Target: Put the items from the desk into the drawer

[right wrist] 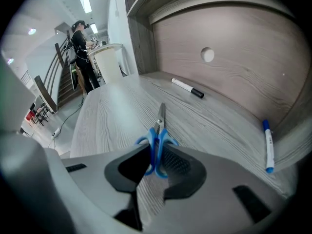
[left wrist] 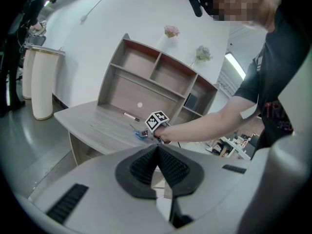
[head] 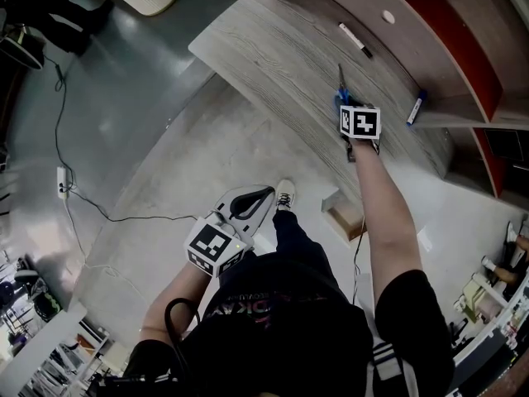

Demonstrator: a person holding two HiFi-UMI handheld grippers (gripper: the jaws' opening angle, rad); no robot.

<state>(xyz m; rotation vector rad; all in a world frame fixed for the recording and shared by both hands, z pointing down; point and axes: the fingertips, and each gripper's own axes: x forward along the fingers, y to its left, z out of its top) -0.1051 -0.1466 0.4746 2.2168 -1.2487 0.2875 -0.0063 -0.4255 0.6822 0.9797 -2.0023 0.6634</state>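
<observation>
Blue-handled scissors [right wrist: 158, 140] lie with blades pointing toward the desk's back panel. My right gripper [right wrist: 155, 155] is shut on their handles. The head view shows this gripper [head: 345, 106] over the grey wooden desk [head: 273, 56] with the scissors [head: 340, 85] at its tip. A white marker with a black cap [right wrist: 187, 88] lies near the back panel, and a blue pen [right wrist: 267, 145] lies at the right. My left gripper [head: 263, 195] hangs low, away from the desk. Its pads [left wrist: 157, 152] are shut together and hold nothing. An open wooden drawer [head: 343, 215] shows below the desk edge.
Shelves with red backs [head: 450, 31] rise behind the desk. A cable and power strip [head: 62, 180] lie on the floor at left. A white cylindrical bin [left wrist: 41, 82] stands left of the desk. My shoe [head: 285, 194] is near the drawer.
</observation>
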